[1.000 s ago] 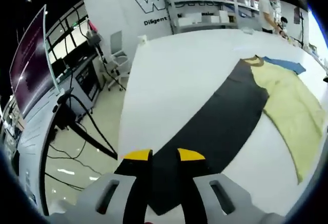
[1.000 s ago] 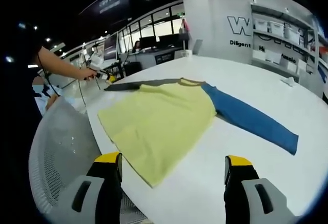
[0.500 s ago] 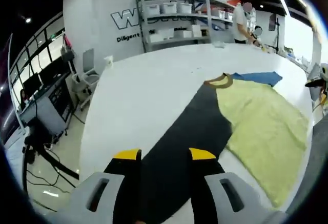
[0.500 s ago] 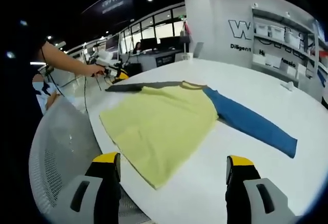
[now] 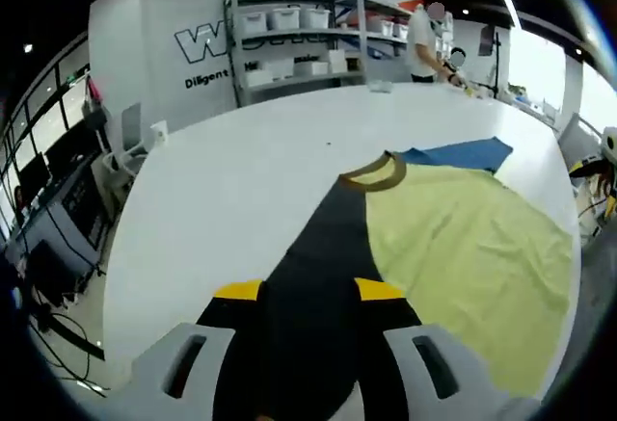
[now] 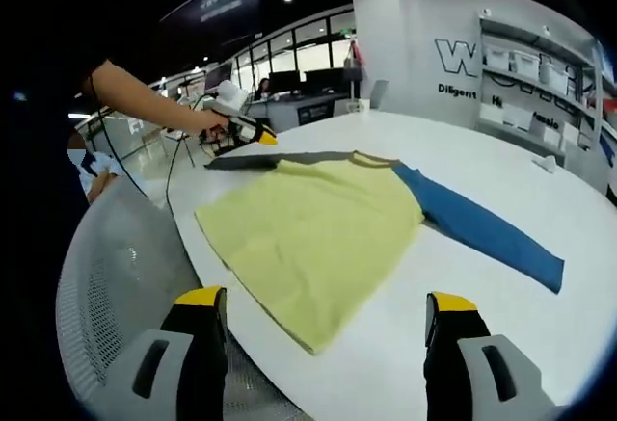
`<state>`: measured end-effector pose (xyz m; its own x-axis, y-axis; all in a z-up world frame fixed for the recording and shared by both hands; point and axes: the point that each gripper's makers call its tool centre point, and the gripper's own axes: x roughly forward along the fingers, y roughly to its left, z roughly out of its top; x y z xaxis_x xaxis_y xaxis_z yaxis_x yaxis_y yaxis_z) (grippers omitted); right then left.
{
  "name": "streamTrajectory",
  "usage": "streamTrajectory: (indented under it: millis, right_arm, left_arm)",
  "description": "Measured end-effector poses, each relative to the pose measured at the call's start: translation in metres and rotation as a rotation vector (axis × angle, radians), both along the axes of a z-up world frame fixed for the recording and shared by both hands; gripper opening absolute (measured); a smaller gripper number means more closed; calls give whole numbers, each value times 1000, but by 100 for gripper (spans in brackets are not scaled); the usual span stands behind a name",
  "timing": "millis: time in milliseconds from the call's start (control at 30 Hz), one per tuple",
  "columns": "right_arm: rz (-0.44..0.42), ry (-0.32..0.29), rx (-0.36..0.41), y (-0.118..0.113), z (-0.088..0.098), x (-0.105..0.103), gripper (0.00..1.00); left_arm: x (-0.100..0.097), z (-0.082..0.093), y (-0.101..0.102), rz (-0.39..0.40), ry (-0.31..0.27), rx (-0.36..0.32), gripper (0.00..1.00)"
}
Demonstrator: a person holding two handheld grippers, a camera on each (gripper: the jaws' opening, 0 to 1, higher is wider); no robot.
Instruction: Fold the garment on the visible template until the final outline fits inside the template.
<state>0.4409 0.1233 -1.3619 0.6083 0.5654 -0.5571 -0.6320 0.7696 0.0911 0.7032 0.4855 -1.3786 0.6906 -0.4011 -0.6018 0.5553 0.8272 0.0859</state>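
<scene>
The left hand-held gripper (image 5: 299, 291), jaws narrowed on the dark sleeve (image 5: 323, 257), has carried its end up and inward toward the shirt's yellow body (image 5: 463, 248) over the last second: the first fold is starting. The raglan shirt (image 6: 318, 223) lies flat on the white bench (image 6: 501, 344). The right hand-held gripper (image 6: 323, 305) hangs wide open, empty, near the hem, blue sleeve (image 6: 482, 233) unfolded.

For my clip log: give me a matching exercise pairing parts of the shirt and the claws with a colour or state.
Column 1:
1. dark sleeve
2. blue sleeve
3. shirt body
4. right claw

Column 2:
A. pale yellow, flat on the white table
B. open, holding nothing
C. stretched out, free
D. between the left claw's jaws

Pairs: 1-D, 2-C, 3-A, 4-B
</scene>
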Motion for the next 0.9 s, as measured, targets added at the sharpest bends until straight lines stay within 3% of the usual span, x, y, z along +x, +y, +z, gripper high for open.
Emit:
streamTrajectory:
  millis: [200, 700, 833, 900]
  right_arm:
    - [-3, 12, -3, 2, -2, -3, 82]
    - [-10, 26, -11, 4, -10, -5, 83]
    - [2, 26, -20, 9, -12, -6, 83]
    - [8, 26, -21, 12, -12, -7, 84]
  left_arm:
    - [16, -10, -14, -26, 4, 34, 31]
    - [49, -38, -8, -43, 38, 138, 25]
    - [51, -45, -16, -95, 63, 116, 26]
    - [53, -49, -16, -115, 69, 140, 27]
